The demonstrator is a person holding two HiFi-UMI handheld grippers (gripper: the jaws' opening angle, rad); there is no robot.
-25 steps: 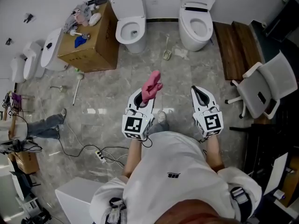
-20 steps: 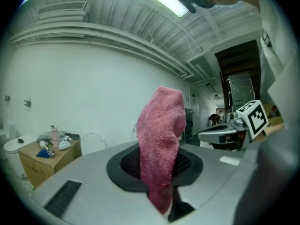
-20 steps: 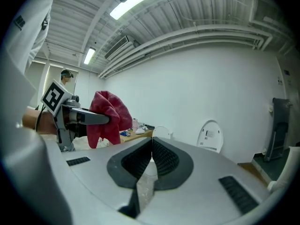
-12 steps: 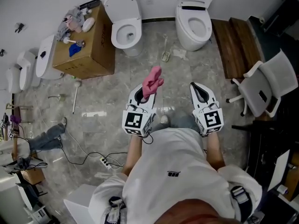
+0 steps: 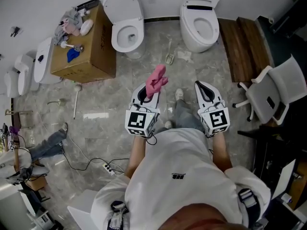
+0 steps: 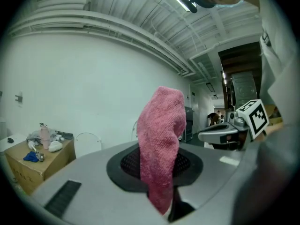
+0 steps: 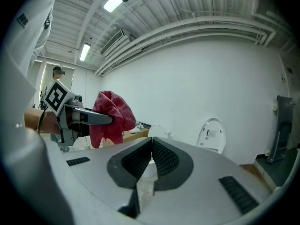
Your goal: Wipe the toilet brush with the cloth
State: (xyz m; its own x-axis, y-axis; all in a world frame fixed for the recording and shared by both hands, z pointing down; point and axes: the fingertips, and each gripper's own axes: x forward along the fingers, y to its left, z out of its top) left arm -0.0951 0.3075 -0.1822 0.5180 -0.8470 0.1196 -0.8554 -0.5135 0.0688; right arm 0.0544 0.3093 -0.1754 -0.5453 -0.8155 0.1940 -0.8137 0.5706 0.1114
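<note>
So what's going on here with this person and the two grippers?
A person stands holding two tools. The left hand-held gripper is clamped on a pink cloth; the right hand-held gripper is shut and empty. What looks like the toilet brush lies on the floor ahead, between a toilet and a second toilet, untouched, so wiping has not started.

Pink cloth [image 5: 156, 80] upright; brush [image 5: 170, 51] on floor
</note>
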